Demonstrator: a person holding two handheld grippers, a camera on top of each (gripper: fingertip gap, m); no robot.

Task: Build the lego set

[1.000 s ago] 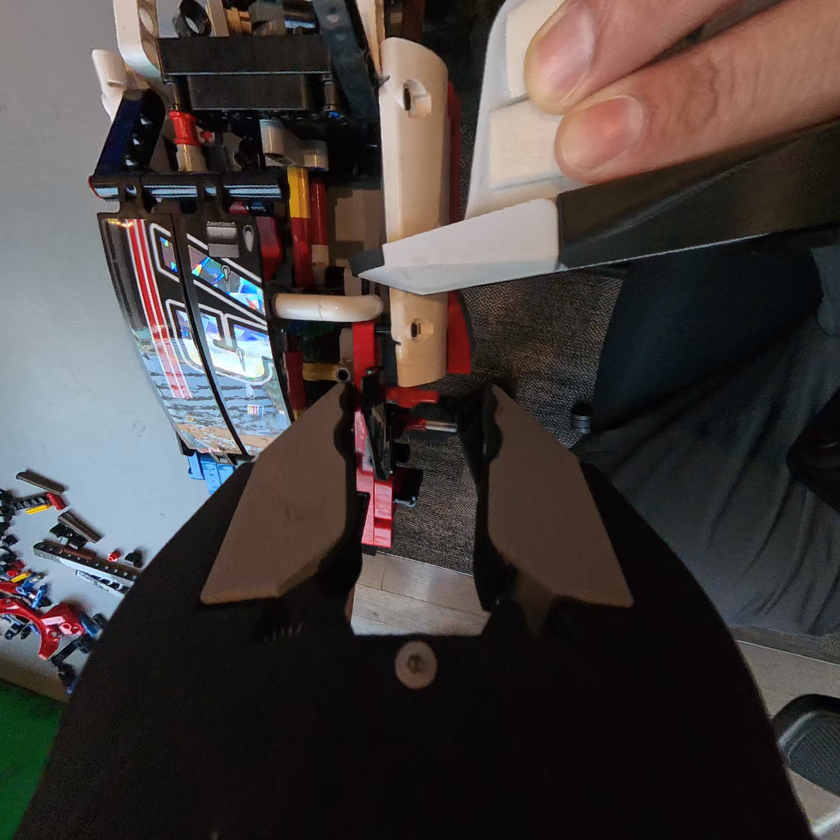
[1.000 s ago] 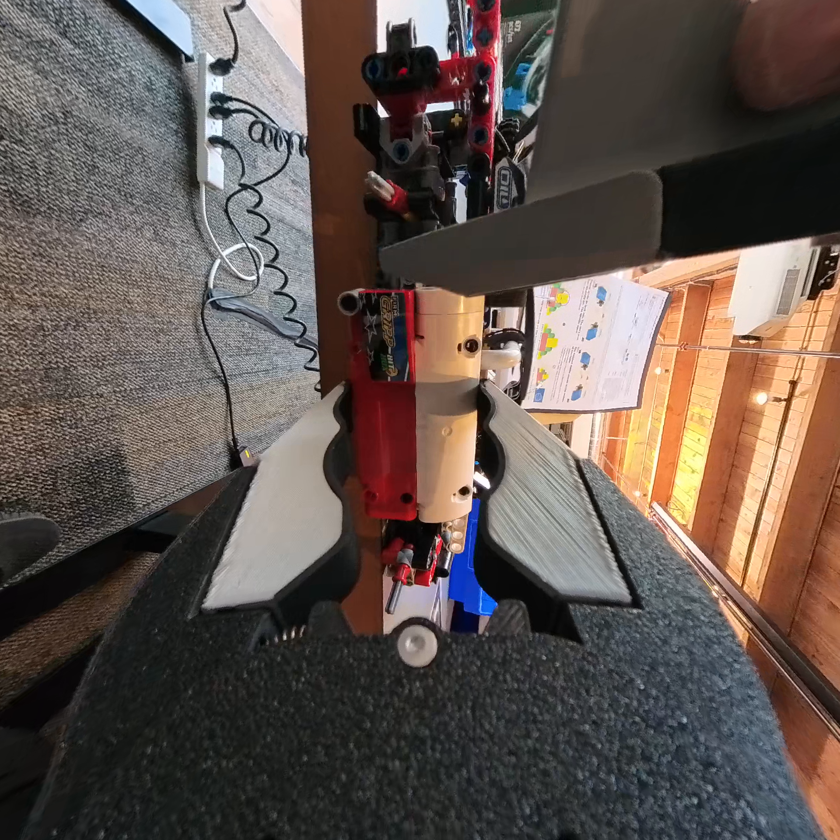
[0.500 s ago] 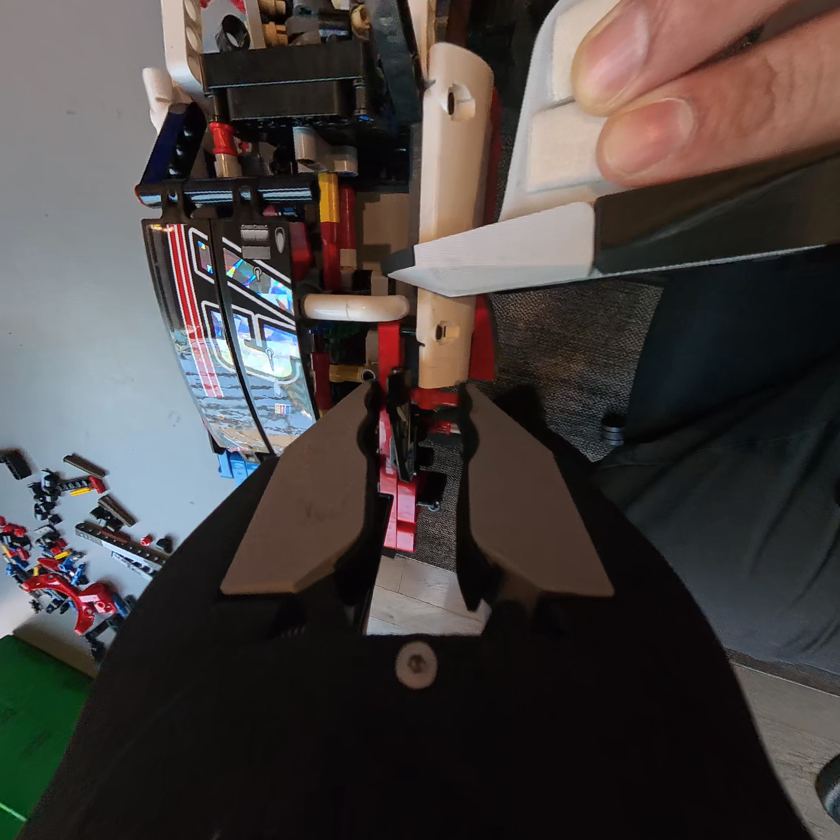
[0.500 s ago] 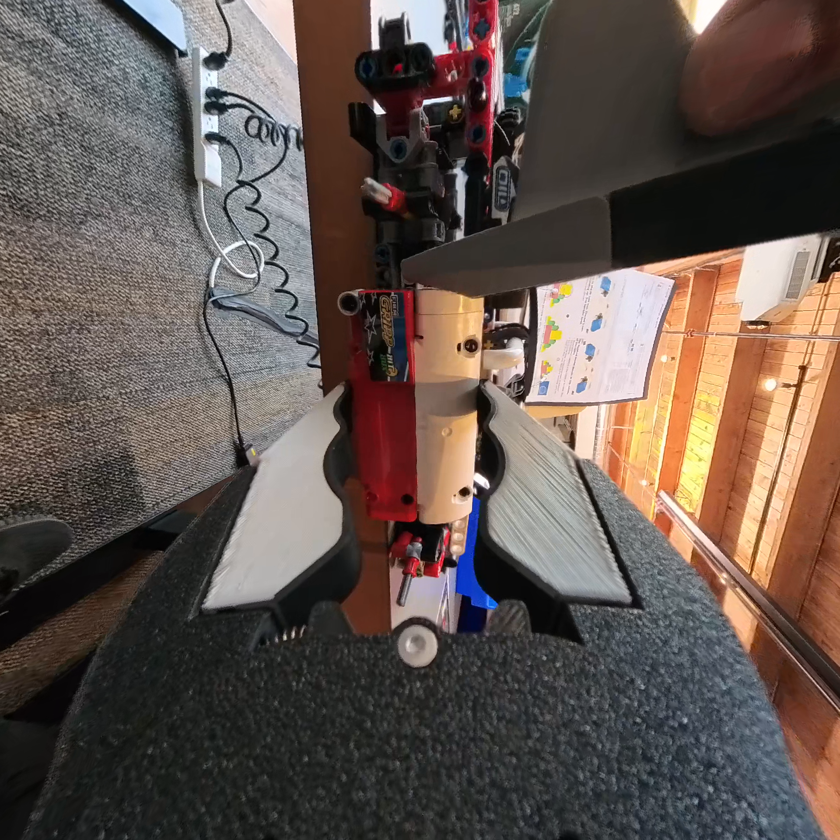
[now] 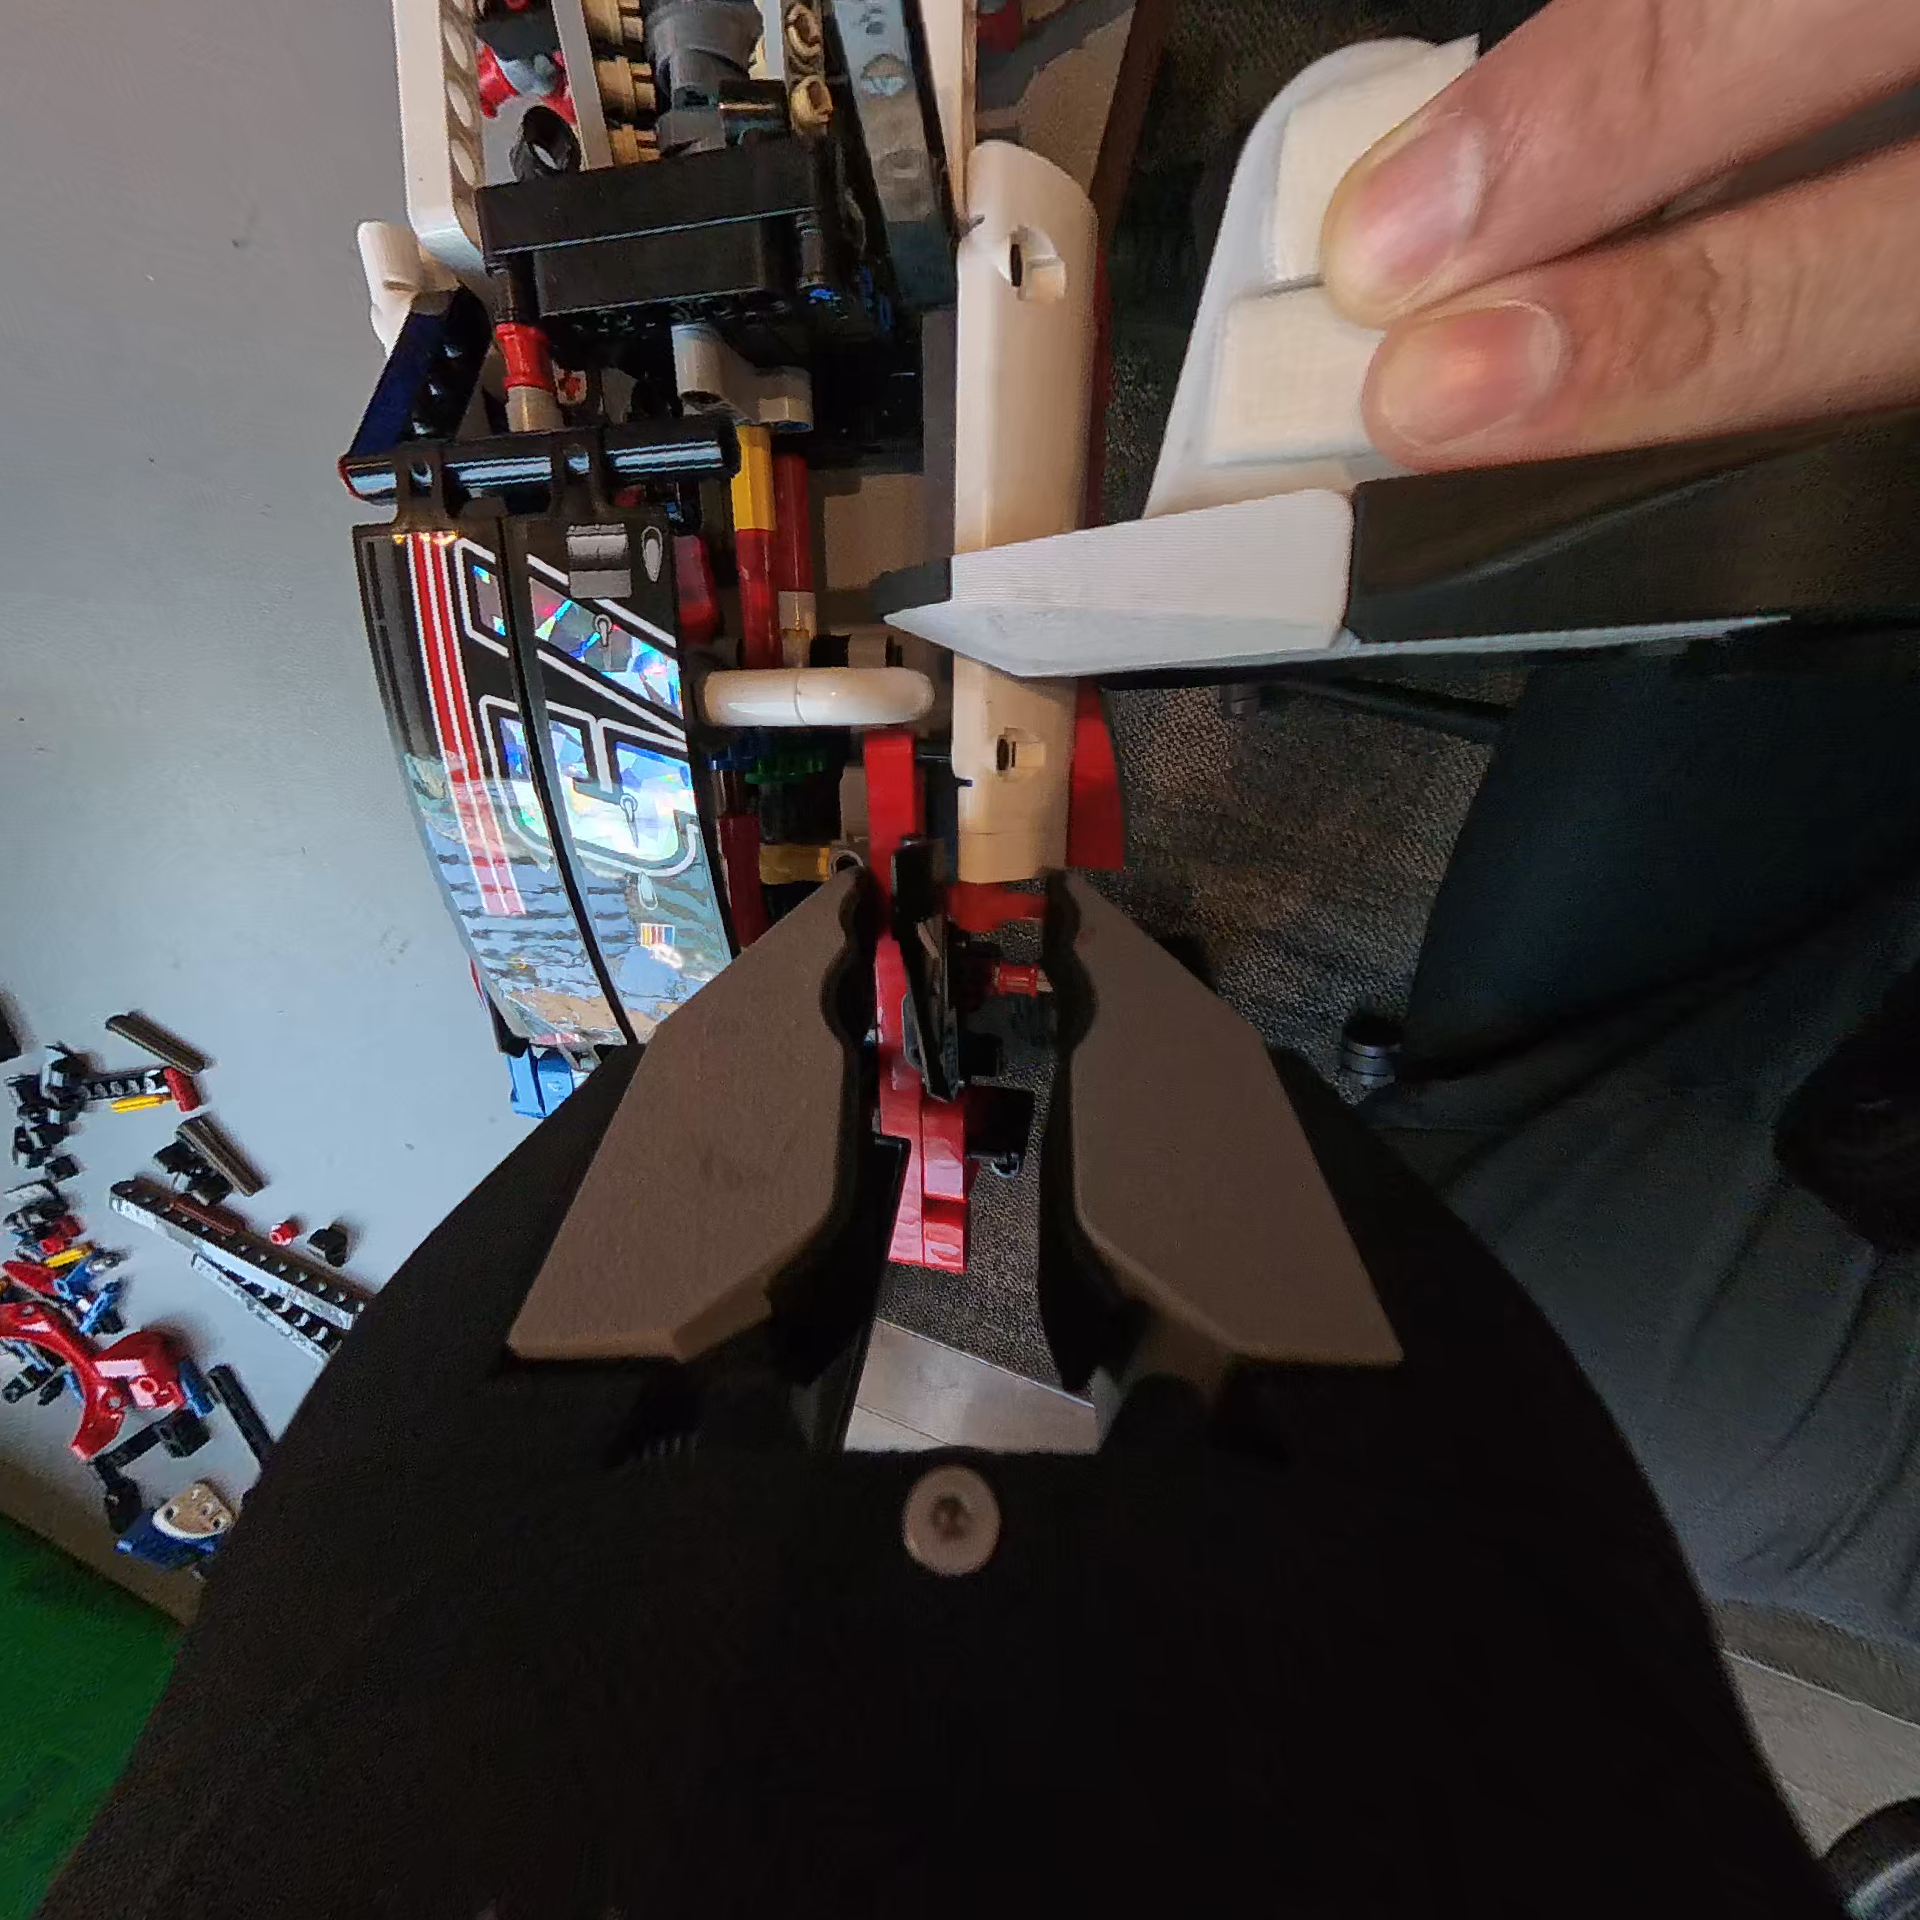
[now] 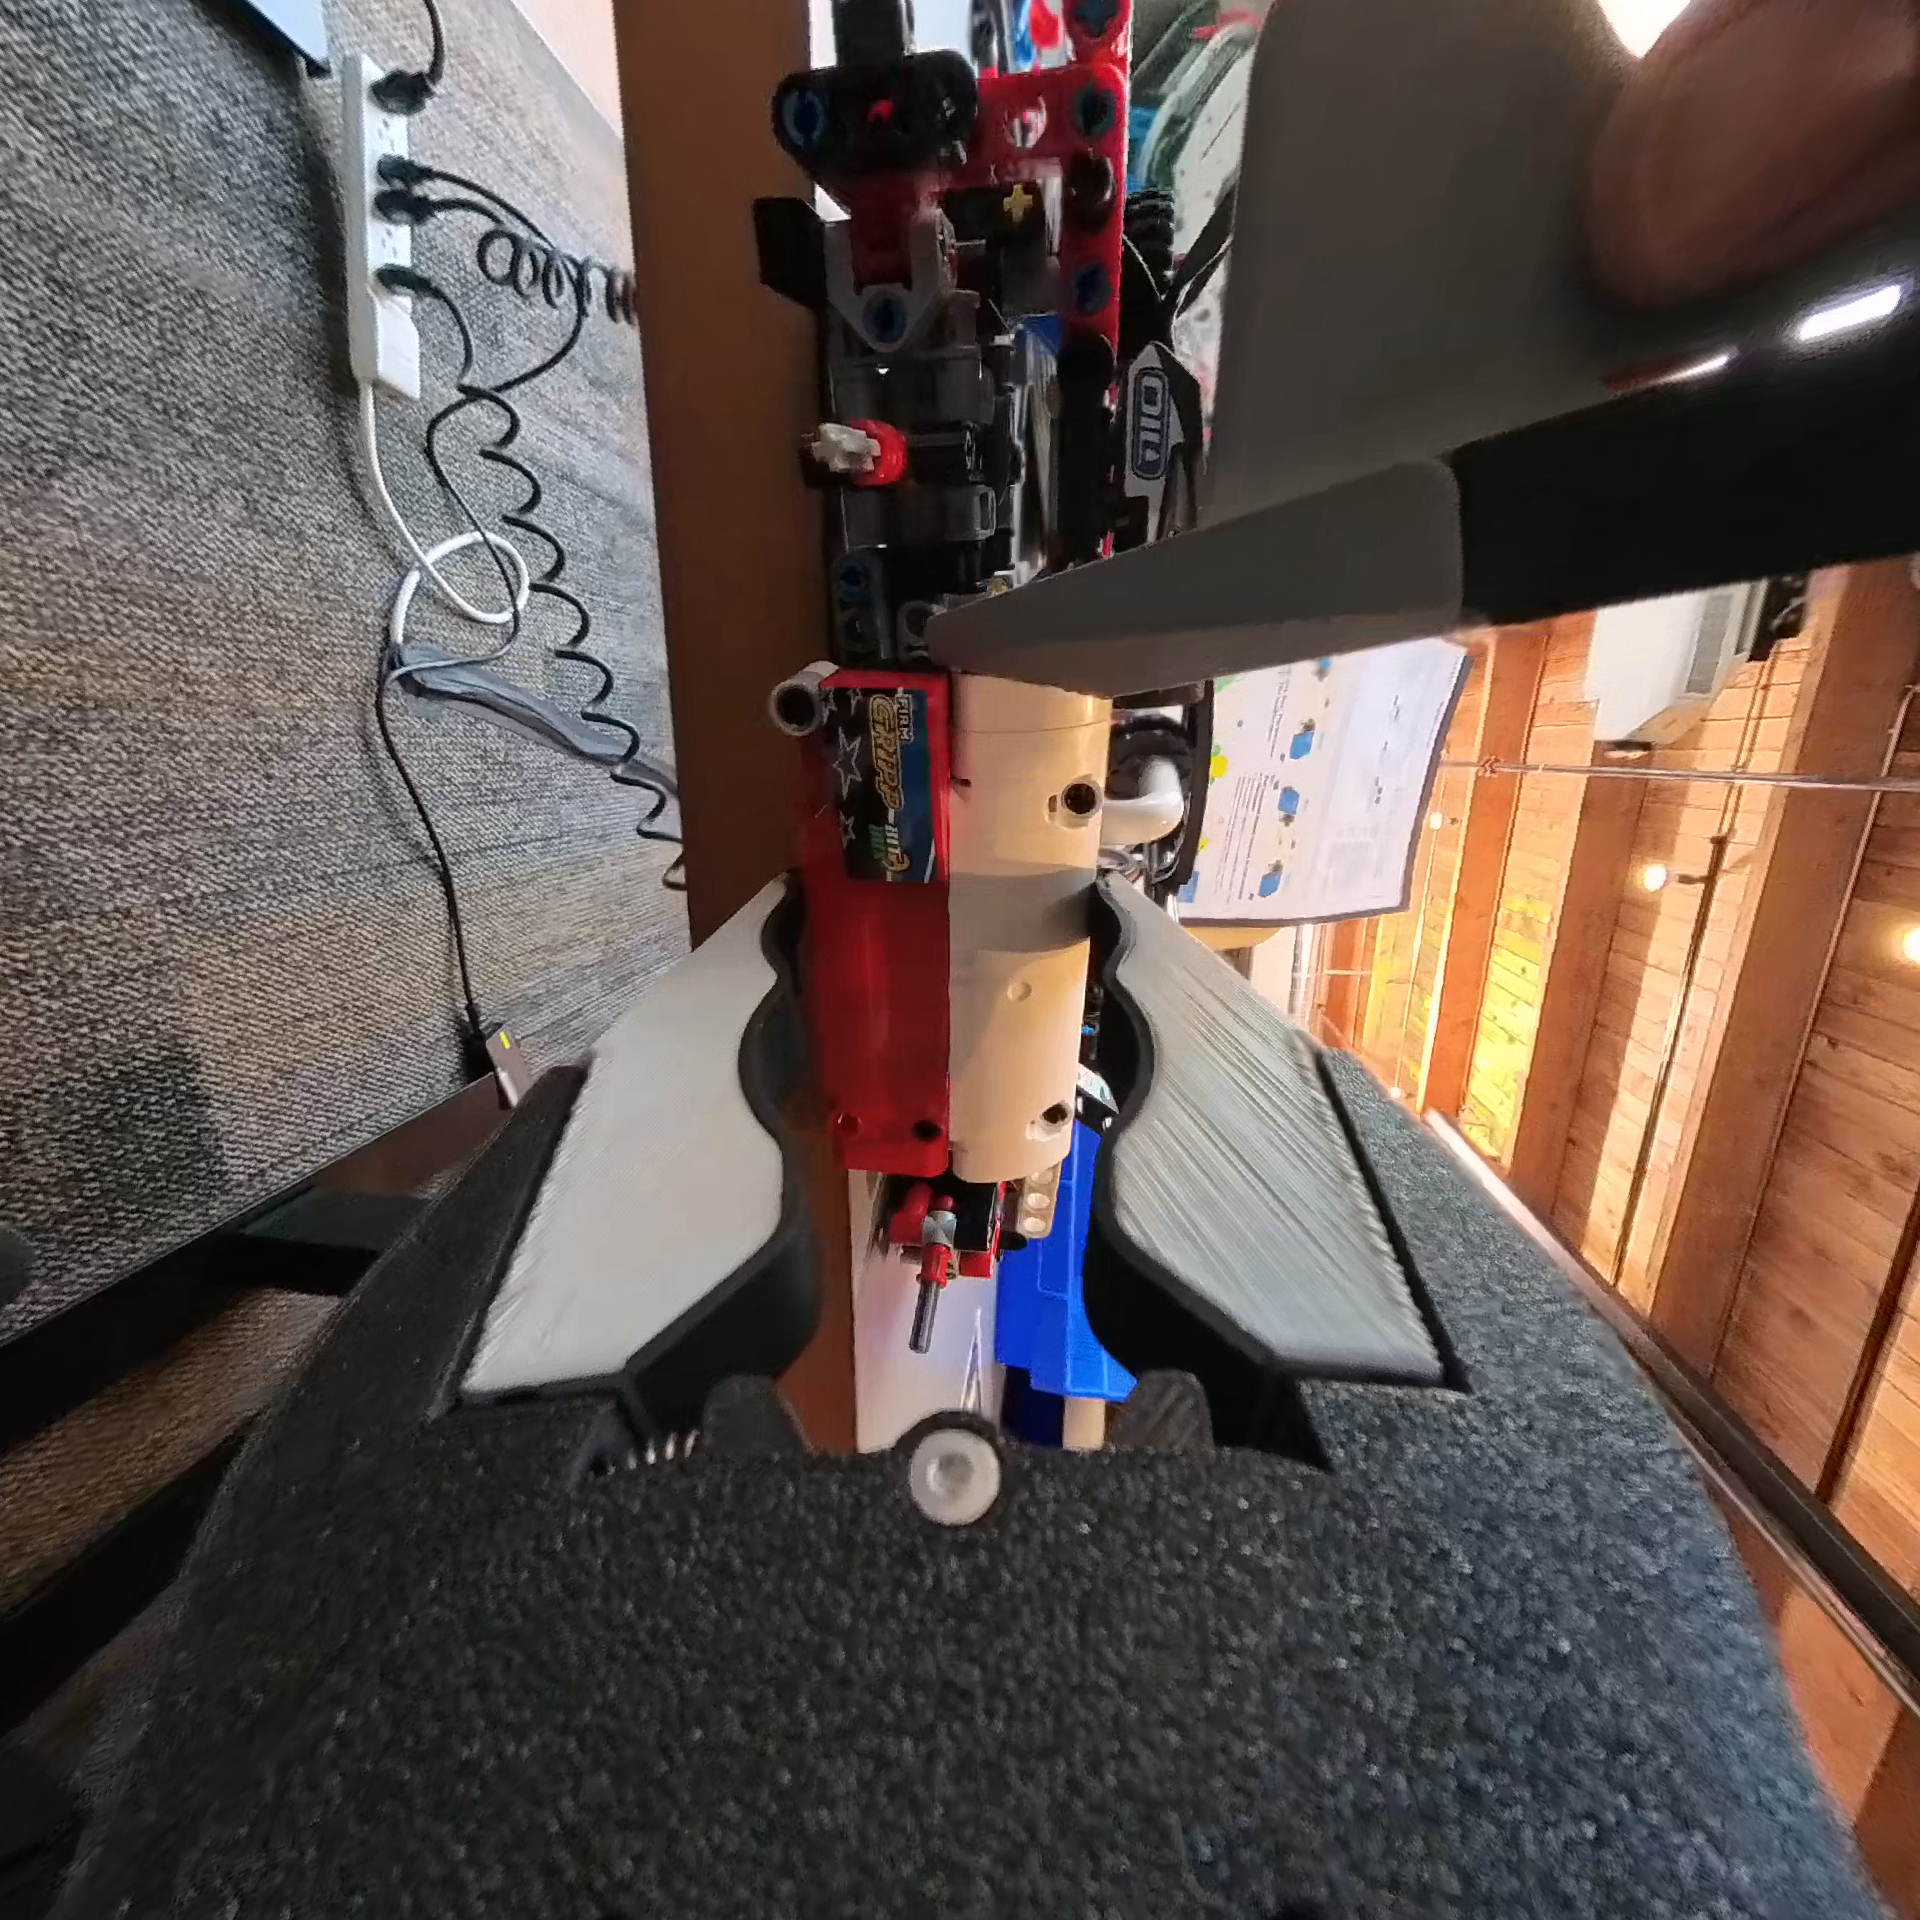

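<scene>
The lego car model (image 5: 561, 779) has black stickered panels, a white side panel (image 5: 1018, 416) and a red and black end piece (image 5: 914, 1039). My left gripper (image 5: 956, 894) has its grey fingers closed in on that red and black end piece. My right gripper (image 6: 945, 894) is shut on the model's red panel (image 6: 883, 987) and white panel (image 6: 1018, 987), which sit side by side. The right gripper's white finger (image 5: 1122, 613) crosses the left wrist view, held by a hand. The left gripper's grey finger (image 6: 1195, 613) crosses the right wrist view.
Several loose lego pieces (image 5: 156, 1247) lie on the grey table at the left. A brown table edge (image 6: 717, 520) runs behind the model. A power strip with coiled cables (image 6: 379, 229) lies on the carpet. An instruction sheet (image 6: 1320, 790) hangs at the right.
My left gripper's fingers have closed in from wide apart onto the red and black end piece. The model has shifted up and right in the left wrist view. The right grip is unchanged.
</scene>
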